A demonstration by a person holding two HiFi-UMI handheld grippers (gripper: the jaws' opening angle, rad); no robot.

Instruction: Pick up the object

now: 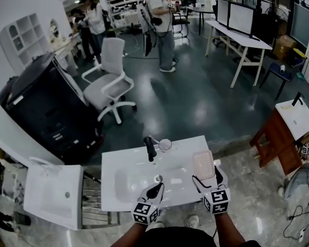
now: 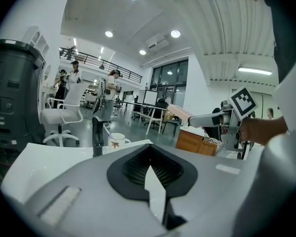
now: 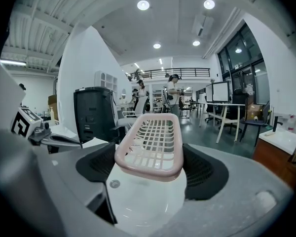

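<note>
A pink plastic basket (image 1: 203,164) is held up over the right side of the white washbasin (image 1: 113,164), with my right gripper (image 1: 208,181) shut on its near end. In the right gripper view the basket (image 3: 153,141) sticks out forward between the jaws of the right gripper (image 3: 150,168), above the white basin. My left gripper (image 1: 155,191) hovers over the basin's front edge near the drain, jaws together with nothing in them. In the left gripper view the left gripper (image 2: 153,176) points toward the black faucet (image 2: 97,135) and a white cup (image 2: 117,140).
The black faucet (image 1: 151,148) and the cup (image 1: 165,144) stand at the basin's far edge. A second white basin (image 1: 51,194) lies to the left, below a black cabinet (image 1: 44,112). A white office chair (image 1: 110,81) and a wooden stand (image 1: 280,135) lie beyond. People stand far back.
</note>
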